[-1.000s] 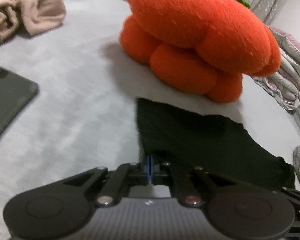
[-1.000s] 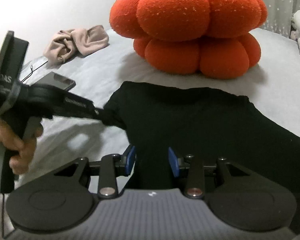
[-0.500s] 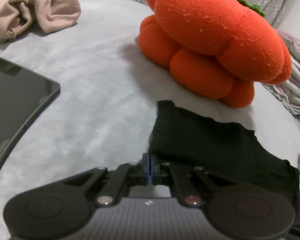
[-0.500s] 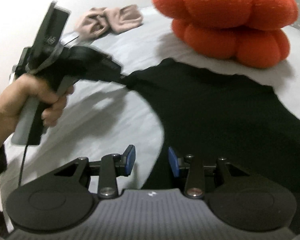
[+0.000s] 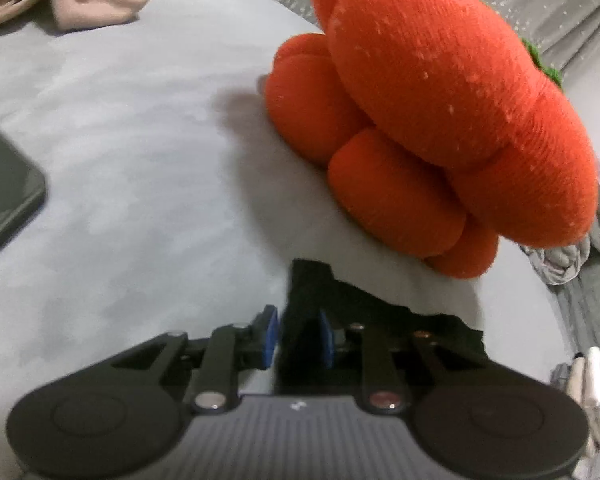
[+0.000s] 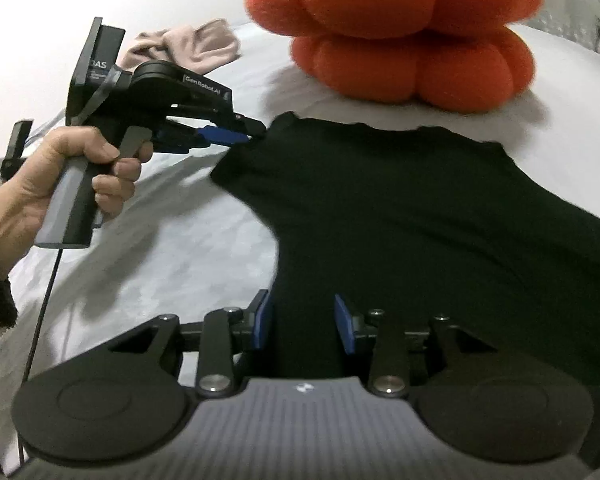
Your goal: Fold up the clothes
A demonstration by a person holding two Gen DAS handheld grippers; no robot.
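Lying flat on the grey bed [image 6: 172, 264], just before the orange plush pumpkin [image 6: 400, 32], our black garment [image 6: 420, 220] looks thin, light and limp; we judge corners and hems the best holds; left gripper [image 5: 298, 338] jaws are opening around its corner; right gripper [image 6: 302, 326] jaws stand apart, closing over its near edge.

Matt black cloth garment [image 6: 420, 208]; nubbly orange knit cushion [image 5: 440, 120].

The black garment [image 6: 400, 216] lies spread, seemingly flat, on the bed just before the orange cushion.
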